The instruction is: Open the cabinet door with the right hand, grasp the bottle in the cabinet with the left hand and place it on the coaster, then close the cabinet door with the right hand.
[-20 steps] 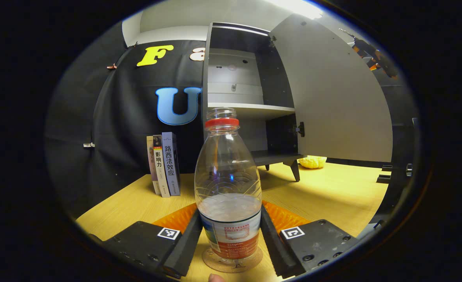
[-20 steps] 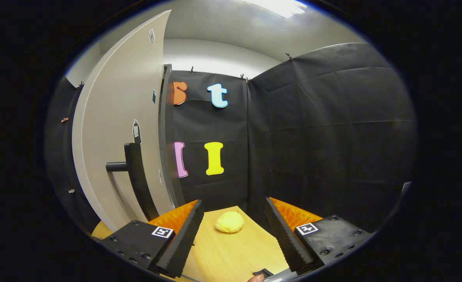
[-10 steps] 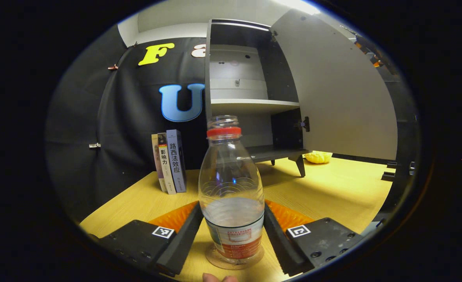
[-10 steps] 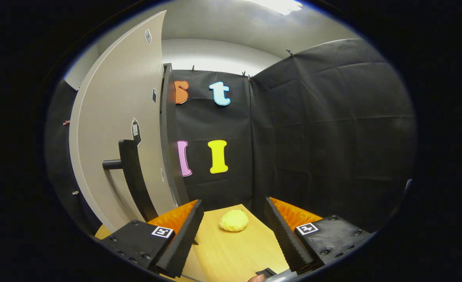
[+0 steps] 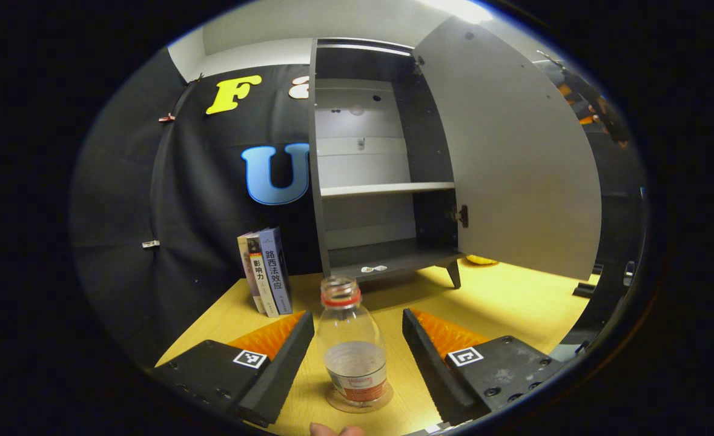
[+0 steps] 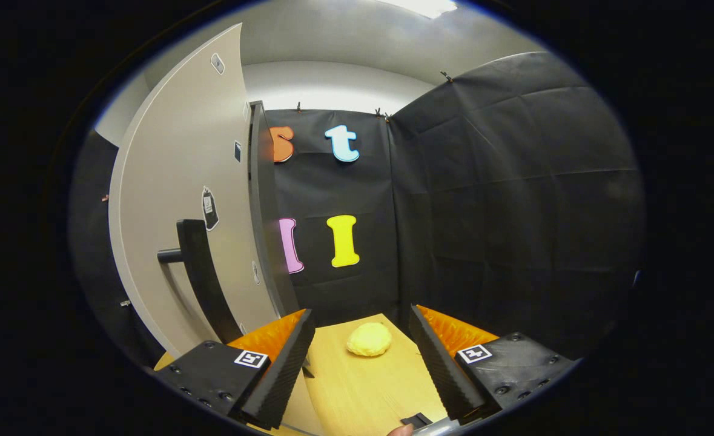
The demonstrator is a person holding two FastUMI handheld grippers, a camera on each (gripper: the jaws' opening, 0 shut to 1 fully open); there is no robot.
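A clear plastic bottle [image 5: 353, 351] with a red neck ring and a little water stands upright on a round coaster [image 5: 358, 402] on the wooden table. My left gripper [image 5: 357, 357] is open, its fingers apart on either side of the bottle and not touching it. Behind it the dark cabinet [image 5: 375, 175] stands with its grey door [image 5: 508, 157] swung wide open. In the right gripper view the same door [image 6: 181, 200] is at the left with its dark bar handle [image 6: 196, 272]. My right gripper [image 6: 363, 363] is open and holds nothing, to the right of the handle.
A few books [image 5: 266, 272] stand upright against the black wall left of the cabinet. A yellow lump [image 6: 369, 339] lies on the table past my right gripper, also peeking out under the door [image 5: 481, 260]. A fingertip [image 5: 332, 430] shows at the bottom edge.
My left gripper has let go of the bottle and drawn back and up from it; the bottle stays on the coaster. The right gripper view has shifted only slightly.
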